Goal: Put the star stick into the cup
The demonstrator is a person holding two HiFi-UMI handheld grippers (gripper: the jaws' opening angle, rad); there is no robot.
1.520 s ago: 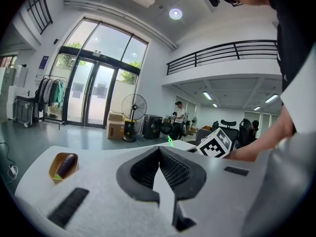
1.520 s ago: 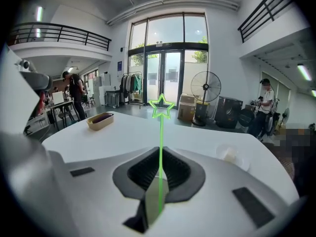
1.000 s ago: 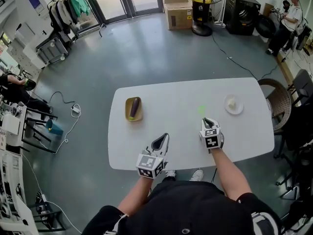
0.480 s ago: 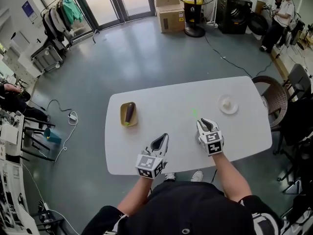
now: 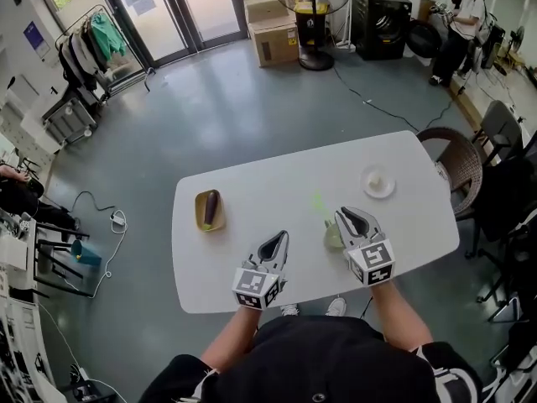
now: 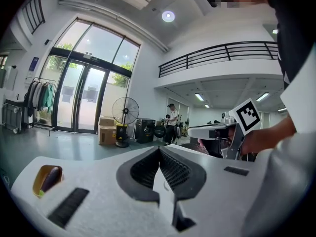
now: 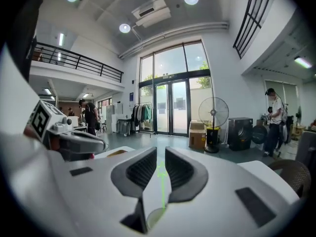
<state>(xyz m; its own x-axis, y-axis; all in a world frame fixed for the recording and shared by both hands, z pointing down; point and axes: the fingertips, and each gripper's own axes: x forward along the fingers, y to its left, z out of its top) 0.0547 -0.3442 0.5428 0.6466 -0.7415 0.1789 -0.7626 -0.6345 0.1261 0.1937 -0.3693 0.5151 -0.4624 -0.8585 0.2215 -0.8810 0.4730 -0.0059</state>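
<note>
Right gripper view shows our right gripper [image 7: 161,153] with its jaws a narrow slit apart, clamping nothing. Just beneath its tips sits the cup [image 7: 154,218]. The green star stick [image 7: 162,186] stands in the cup, rising within the slit. Beside it, our left gripper [image 6: 159,149] has its jaws pressed together, empty.

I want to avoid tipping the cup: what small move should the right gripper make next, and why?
Probably ease the right gripper straight back, jaws held apart. The star stick already seems to stand in the cup, leaning, with the jaws slightly apart on either side of it; closing or swinging sideways could catch it.
</note>
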